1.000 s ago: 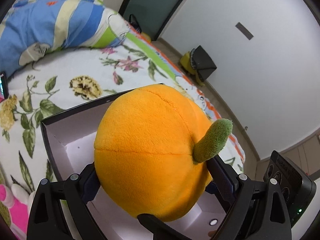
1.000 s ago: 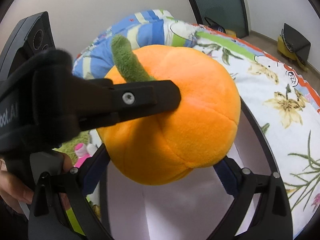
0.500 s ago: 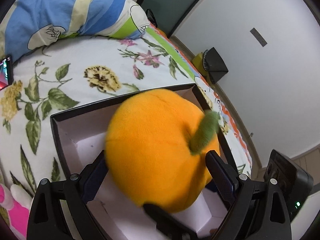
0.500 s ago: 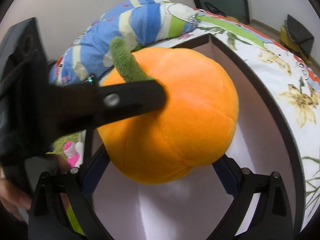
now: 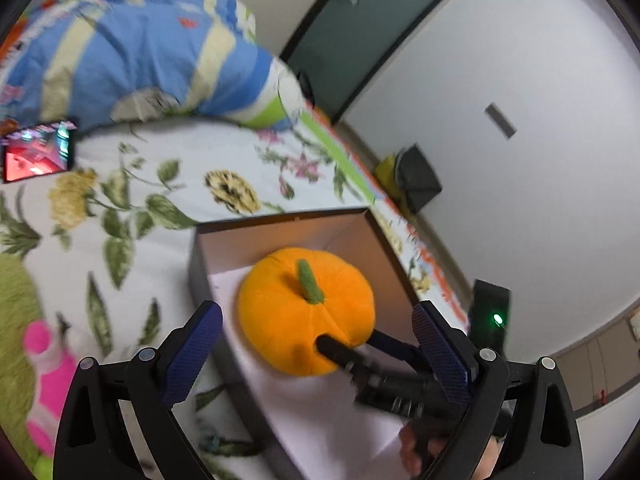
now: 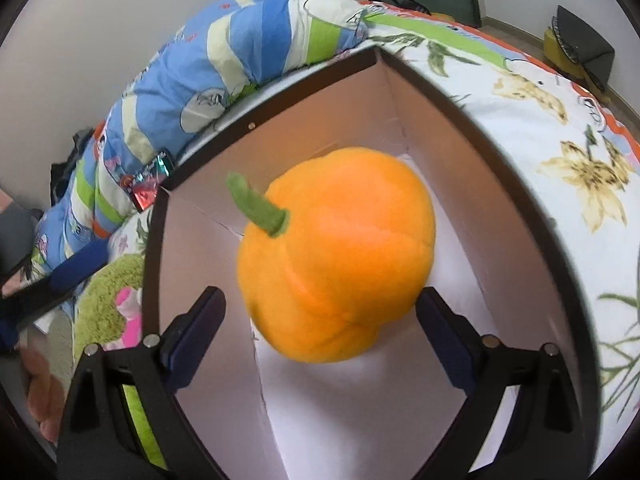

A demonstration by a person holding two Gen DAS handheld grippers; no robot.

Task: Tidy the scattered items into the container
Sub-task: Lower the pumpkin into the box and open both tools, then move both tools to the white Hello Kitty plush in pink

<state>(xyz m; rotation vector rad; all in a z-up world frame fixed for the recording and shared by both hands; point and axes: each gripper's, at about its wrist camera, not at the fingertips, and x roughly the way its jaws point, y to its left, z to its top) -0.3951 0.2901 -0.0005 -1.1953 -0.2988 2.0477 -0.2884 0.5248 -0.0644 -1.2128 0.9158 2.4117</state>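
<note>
Change: the plush pumpkin (image 5: 306,312), clamped between both grippers half a second ago, now sits inside the box (image 5: 280,220), stem up.
Meaning: one item looks tidied; the pink-and-green toy (image 5: 44,356) beside the box remains on the bed (image 5: 192,152).
Left gripper (image 5: 316,344): pulled back above the box, fingers spread wide, holding nothing.
Right gripper (image 6: 320,332): low in the box, fingers (image 6: 440,328) flanking the pumpkin; released, I judge.
</note>
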